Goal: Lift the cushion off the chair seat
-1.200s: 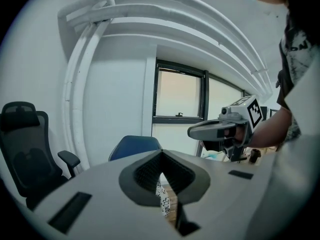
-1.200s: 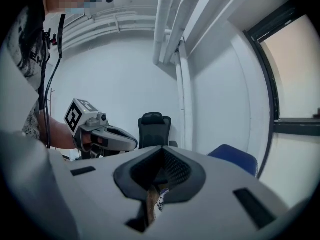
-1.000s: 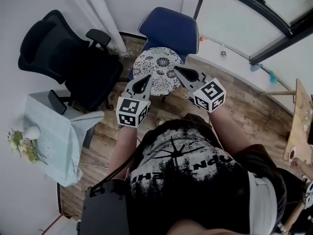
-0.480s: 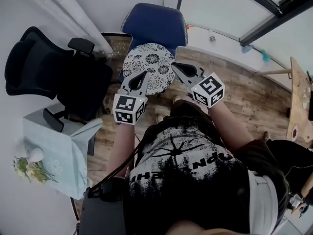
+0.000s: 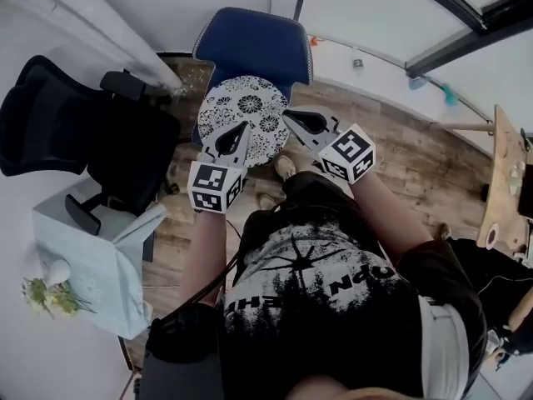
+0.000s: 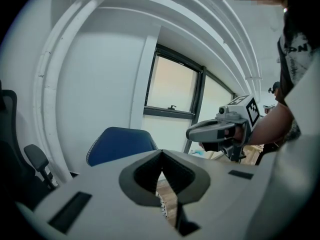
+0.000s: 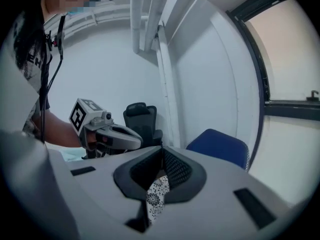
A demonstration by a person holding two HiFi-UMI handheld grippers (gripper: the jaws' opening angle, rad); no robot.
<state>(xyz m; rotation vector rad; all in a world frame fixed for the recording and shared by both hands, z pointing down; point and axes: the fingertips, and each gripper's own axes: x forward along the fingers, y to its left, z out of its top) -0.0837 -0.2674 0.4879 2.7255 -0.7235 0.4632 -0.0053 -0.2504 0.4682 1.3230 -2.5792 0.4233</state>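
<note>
Both closed and empty; moved left tool (image 5: 241, 129) and right tool (image 5: 289, 116) down toward near edge of cushion (image 5: 243, 105), still flat on blue chair (image 5: 254, 44) seat. Need opening before any lift.

- Two chairs: one blue chair (image 5: 254, 47) and one black office chair (image 5: 75, 132).
- One cushion (image 5: 241, 107), round and patterned.
- Two grippers: the left gripper (image 5: 242, 127) and the right gripper (image 5: 289, 116).
- Two marker cubes, one on each gripper.
- Two tables: one small table (image 5: 92, 248) under a pale cloth and one wooden table (image 5: 506, 182) at the right edge.
- One bunch of flowers (image 5: 50, 297) and one white round object (image 5: 57, 271) beside it.
- One person (image 5: 325, 307) holding both grippers.
</note>
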